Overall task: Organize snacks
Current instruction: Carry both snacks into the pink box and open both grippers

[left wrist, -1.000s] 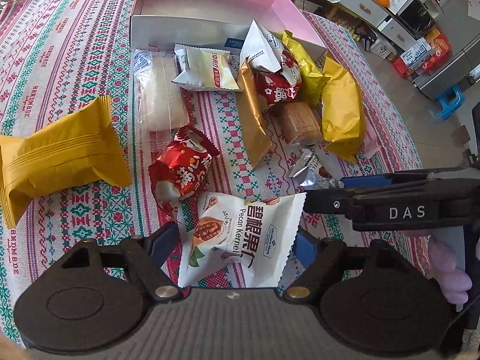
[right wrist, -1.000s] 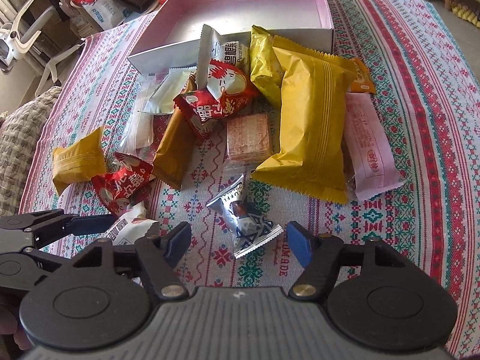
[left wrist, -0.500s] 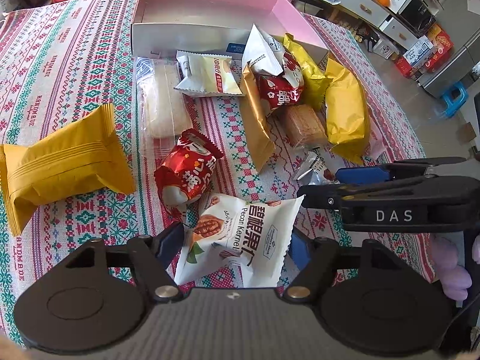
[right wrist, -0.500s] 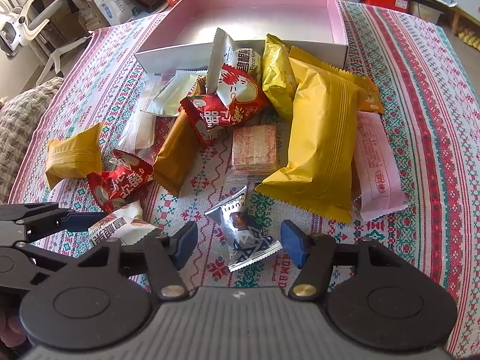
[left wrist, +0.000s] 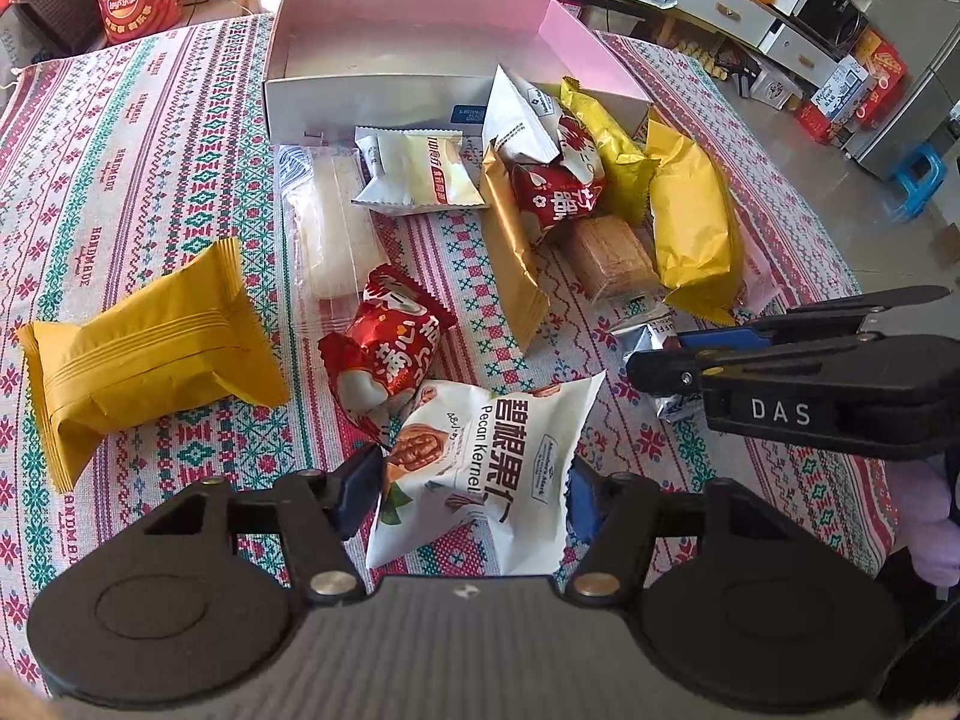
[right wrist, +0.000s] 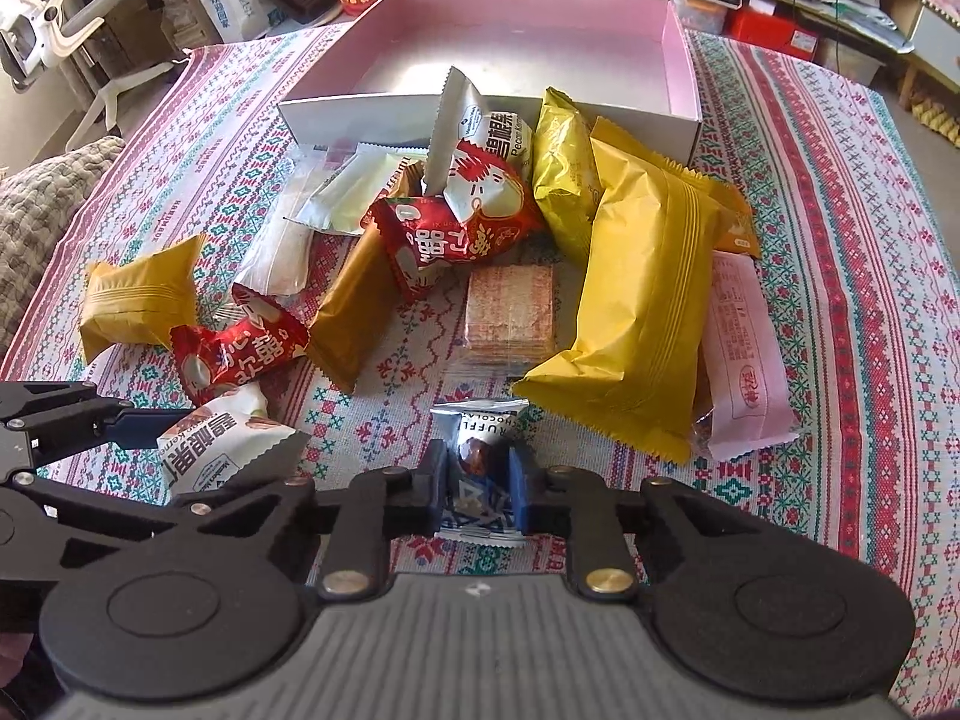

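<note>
A patterned tablecloth (left wrist: 150,138) covers the table, with an empty pink box (right wrist: 675,48) at its far side and mixed snack packets heaped before it. The left gripper (left wrist: 474,489) is closing around a white pecan packet (left wrist: 486,468) lying between its jaws. The right gripper (right wrist: 478,483) is clamped on a small silver chocolate truffle packet (right wrist: 480,450).
</note>
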`<state>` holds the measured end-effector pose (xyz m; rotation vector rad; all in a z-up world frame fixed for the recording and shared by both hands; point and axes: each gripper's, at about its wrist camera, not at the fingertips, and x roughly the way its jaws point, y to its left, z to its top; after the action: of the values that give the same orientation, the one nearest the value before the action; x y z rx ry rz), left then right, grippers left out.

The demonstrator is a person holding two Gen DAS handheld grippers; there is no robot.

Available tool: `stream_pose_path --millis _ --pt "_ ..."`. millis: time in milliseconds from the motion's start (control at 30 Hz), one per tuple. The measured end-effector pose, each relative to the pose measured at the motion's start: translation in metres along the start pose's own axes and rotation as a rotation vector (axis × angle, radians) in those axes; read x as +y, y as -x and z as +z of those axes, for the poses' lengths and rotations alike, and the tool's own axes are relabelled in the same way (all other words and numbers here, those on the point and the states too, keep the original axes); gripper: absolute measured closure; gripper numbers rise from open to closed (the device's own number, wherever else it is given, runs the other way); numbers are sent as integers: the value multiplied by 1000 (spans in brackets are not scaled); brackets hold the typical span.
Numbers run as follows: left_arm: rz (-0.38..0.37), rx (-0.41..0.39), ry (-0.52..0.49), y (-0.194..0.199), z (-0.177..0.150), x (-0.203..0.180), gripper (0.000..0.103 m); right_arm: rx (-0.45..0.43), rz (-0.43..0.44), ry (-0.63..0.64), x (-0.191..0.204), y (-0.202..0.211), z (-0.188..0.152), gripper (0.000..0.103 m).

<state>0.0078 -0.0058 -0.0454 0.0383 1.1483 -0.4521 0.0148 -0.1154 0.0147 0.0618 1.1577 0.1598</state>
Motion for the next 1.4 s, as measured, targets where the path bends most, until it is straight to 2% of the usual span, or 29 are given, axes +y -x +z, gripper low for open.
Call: stream_pose_path --millis 100,267,367,533,700,733,800,900,1200,1300,1400 --pt "-8 -14 -3 6 1 1 35 -17 14 -5 -1 8 2 85" --pt "-18 -58 -5 23 3 5 35 -42 51 -19 -4 17 8 94" --pt "-17 -74 1 28 7 8 35 -45 42 -30 -6 16 8 94" --pt "-1 -47 -3 22 3 9 35 2 64 -65 -12 4 5 73" --pt "-1 -20 -18 14 1 3 35 38 46 -35 -3 -9 3 73" --pt "0 -20 -20 14 1 3 35 45 36 -25 -1 -11 2 76" --pt "1 -19 -23 14 1 2 35 29 -2 14 5 -12 2 83" --pt "4 -21 -28 17 2 2 35 22 -23 40 9 -10 0 84" --pt "-18 -78 -36 39 0 -1 35 -60 33 3 0 23 10 85" --pt "-42 -104 -29 49 5 -3 35 -89 49 -14 -2 31 16 85" --pt "-21 -142 -27 59 20 -5 35 -113 49 -39 -9 39 27 84"
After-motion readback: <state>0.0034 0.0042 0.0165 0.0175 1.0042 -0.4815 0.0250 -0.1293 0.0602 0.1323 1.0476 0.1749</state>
